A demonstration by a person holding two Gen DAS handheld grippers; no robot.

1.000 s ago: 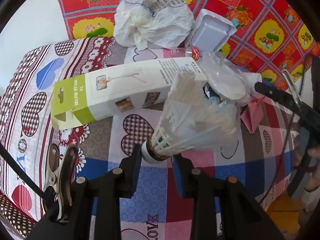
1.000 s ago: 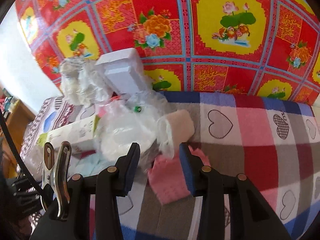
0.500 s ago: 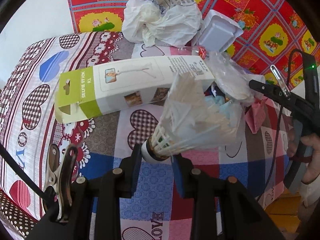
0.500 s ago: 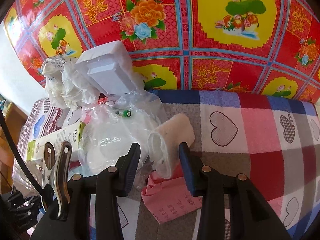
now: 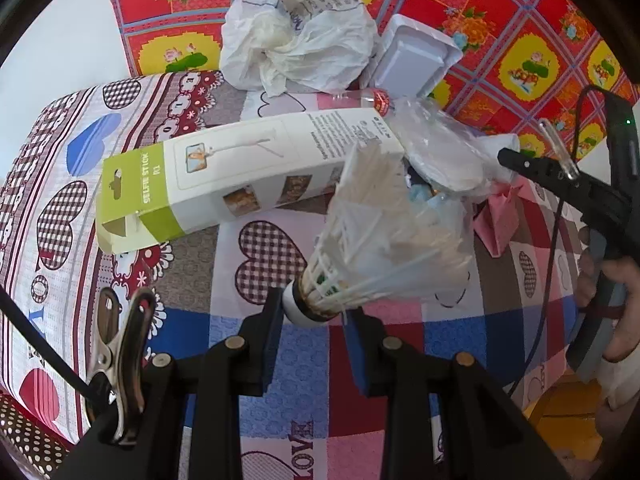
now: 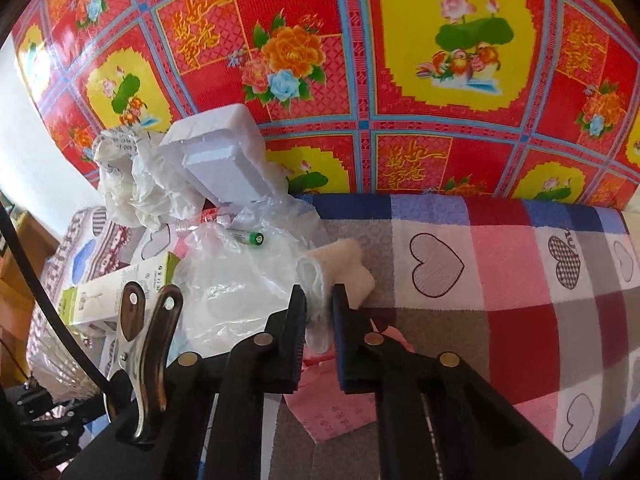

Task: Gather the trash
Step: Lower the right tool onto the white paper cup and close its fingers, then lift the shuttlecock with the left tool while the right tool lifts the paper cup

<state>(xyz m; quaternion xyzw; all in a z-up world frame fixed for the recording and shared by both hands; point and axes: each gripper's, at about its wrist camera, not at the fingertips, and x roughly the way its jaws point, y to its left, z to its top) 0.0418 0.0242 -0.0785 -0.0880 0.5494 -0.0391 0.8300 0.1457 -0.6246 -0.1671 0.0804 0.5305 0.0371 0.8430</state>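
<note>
- The left claw point(image 5: 314, 318) tilts steeply down over the heart-patterned bedcover point(image 5: 280, 360) and is clamped on the cork base of a white shuttlecock point(image 5: 384, 240), whose feathers fan up toward the selfie-stick box point(image 5: 248, 180).
- The right claw point(image 6: 319, 308) also points steeply down, right of that box, pinching a beige roll with a white liner point(image 6: 332, 276); the roll is squeezed flat between the pads.
- Only the left wrist view shows the right claw from outside, with a hand point(image 5: 616, 300) gripping its handle at the frame's right edge, right of the box.
- Only the right wrist view shows a green-tipped battery point(image 6: 248, 237) lying on the clear plastic bag point(image 6: 232, 292) right of the box.
- Behind the box sit a crumpled white bag point(image 5: 300, 40) and a white foam tray point(image 5: 416, 56).
- A pink paper point(image 6: 332, 396) lies under the right claw, partly hidden by its fingers; its print is too small to read.
- Something blue shows behind the shuttlecock, possibly a mask.
</note>
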